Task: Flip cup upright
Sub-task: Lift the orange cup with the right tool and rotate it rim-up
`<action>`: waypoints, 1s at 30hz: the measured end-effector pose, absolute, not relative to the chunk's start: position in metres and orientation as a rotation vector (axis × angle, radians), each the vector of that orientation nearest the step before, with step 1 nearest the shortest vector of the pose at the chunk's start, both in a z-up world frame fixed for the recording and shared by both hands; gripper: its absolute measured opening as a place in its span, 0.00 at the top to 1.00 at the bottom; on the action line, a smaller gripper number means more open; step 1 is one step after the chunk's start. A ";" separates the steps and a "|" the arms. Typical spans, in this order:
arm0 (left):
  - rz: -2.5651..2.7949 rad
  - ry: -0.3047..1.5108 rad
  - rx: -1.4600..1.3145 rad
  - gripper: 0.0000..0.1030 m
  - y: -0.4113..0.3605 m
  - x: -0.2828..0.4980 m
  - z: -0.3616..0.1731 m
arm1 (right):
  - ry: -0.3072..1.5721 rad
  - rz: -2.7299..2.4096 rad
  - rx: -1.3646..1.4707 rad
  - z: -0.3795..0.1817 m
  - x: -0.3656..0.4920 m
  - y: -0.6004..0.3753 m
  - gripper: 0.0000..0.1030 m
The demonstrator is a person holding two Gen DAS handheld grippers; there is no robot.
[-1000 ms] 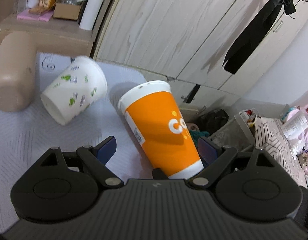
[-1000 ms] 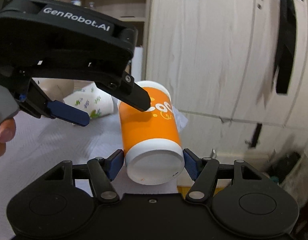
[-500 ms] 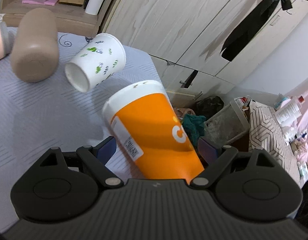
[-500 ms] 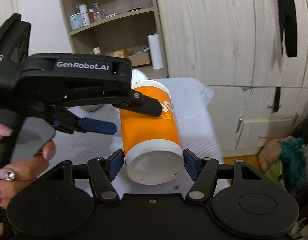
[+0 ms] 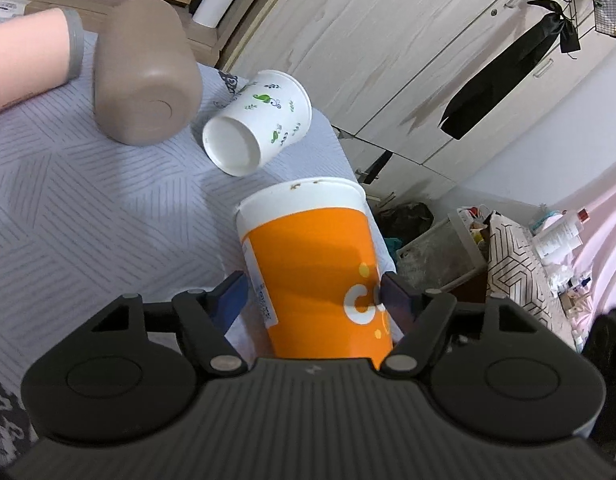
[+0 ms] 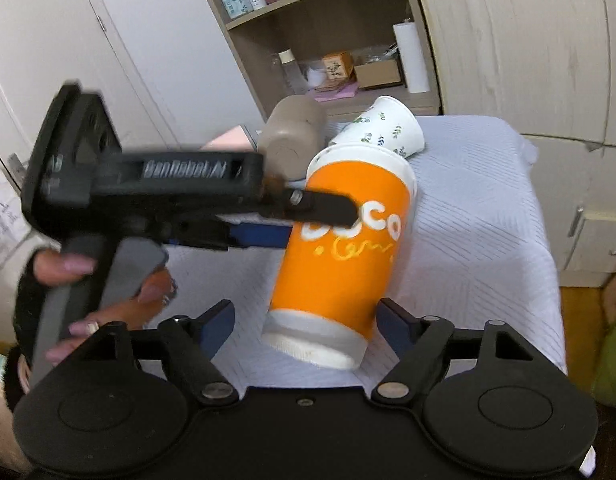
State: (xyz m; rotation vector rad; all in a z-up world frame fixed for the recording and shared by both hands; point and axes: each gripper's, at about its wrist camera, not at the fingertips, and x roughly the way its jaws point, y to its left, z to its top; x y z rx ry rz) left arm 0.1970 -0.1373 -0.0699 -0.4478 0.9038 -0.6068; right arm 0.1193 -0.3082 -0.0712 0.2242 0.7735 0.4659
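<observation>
Left gripper (image 5: 313,294) clamped on the tilted orange cup (image 5: 319,276) — right gripper (image 6: 306,320) spread wide, touching nothing. Could crush or tip off the surface (image 5: 88,220) edge — thin paper wall.

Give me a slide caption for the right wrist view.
Left gripper clamps the orange cup while the open right gripper flanks its base.

Right gripper (image 6: 304,322) fingers now off the orange cup (image 6: 339,256), left gripper (image 5: 313,294) newly clamping it.

Centre frame, the cup (image 5: 315,272) is orange with white rim, base and lettering. Above it, a white paper cup (image 5: 258,120) carries green sprigs. Upper left, a plain taupe bottle (image 5: 144,72); the cloth (image 5: 88,208) looks pale lilac with line hatching.
</observation>
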 end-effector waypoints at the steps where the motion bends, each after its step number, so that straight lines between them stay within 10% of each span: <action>1: -0.611 0.908 -0.450 0.30 -0.136 0.198 -0.069 | 0.781 0.466 0.237 -0.073 0.124 -0.310 0.19; 30: -0.697 0.935 -0.427 0.25 -0.139 0.199 -0.078 | 0.795 0.471 0.240 -0.071 0.148 -0.305 0.28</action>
